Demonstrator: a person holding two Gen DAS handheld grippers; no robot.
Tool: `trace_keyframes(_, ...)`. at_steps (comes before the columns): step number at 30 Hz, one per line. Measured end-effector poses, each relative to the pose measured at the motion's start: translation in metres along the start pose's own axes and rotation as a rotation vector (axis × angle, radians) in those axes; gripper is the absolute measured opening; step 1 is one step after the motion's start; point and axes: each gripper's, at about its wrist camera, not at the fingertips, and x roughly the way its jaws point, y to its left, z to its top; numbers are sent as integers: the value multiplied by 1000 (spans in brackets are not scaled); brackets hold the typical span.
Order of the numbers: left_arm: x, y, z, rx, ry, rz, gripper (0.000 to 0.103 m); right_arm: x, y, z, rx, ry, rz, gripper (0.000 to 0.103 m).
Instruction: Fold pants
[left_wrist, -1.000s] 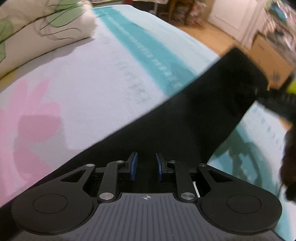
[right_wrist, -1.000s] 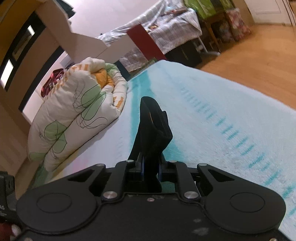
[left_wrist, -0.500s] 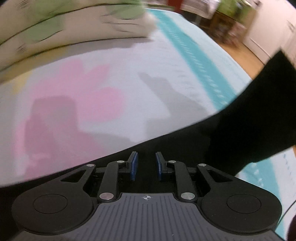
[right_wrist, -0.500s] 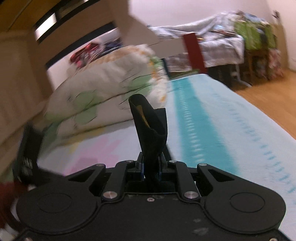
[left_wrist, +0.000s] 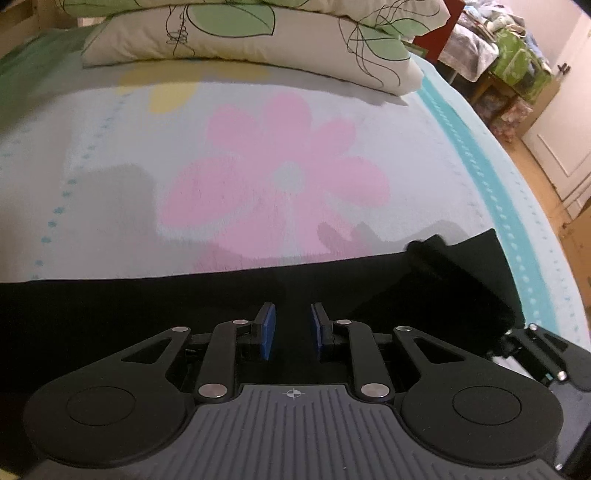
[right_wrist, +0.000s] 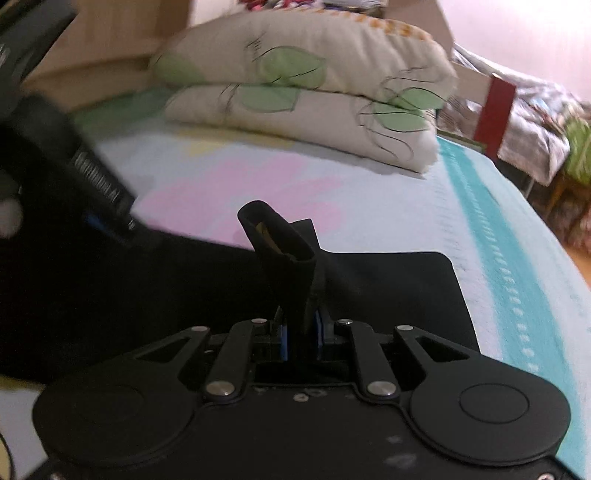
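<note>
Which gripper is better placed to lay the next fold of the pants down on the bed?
Right: right gripper is shut on a bunched edge of the pants; left gripper shows a gap between its pads.

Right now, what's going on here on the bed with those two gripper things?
A person is folding black pants on a bed with a handheld gripper in each hand. The right gripper is clamped on a bunched piece of the fabric that sticks up between its blue pads. The left gripper sits over the dark cloth with a gap between its pads; whether it grips anything is unclear. The pants lie spread across the flowered blanket, pillows behind them.
</note>
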Motion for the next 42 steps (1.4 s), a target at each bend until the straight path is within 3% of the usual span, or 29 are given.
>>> trace_keyframes(4,2,4,0,2,1,-17,21,5,16,-7,-52,27,-38,17)
trace_keyframes(8,-1,12,-1,-12,-3,-33,20,12,20,-6,-17,66,2,38)
trace_keyframes(11,-4,12,0,-13,-15,-33,20,8,21,-7,6,55,41,41)
trace_keyframes(17,-11,-8,5,35,-38,-47,21,-3,24,-14,40,27,101,43)
trace_keyframes(23,10,-30,4,71,40,-84,21,-2,22,-17,62,24,134,44)
trace_keyframes(28,31,-37,6,37,107,-142,23,2,20,-18,58,20,137,44)
trace_keyframes(31,34,-39,6,13,112,-140,38,9,16,-14,56,15,138,44)
trace_keyframes(34,37,-40,3,-11,132,-110,40,9,16,-15,61,10,141,44)
trace_keyframes(42,22,-15,-2,-163,73,-141,48,-1,23,-19,3,-31,142,44)
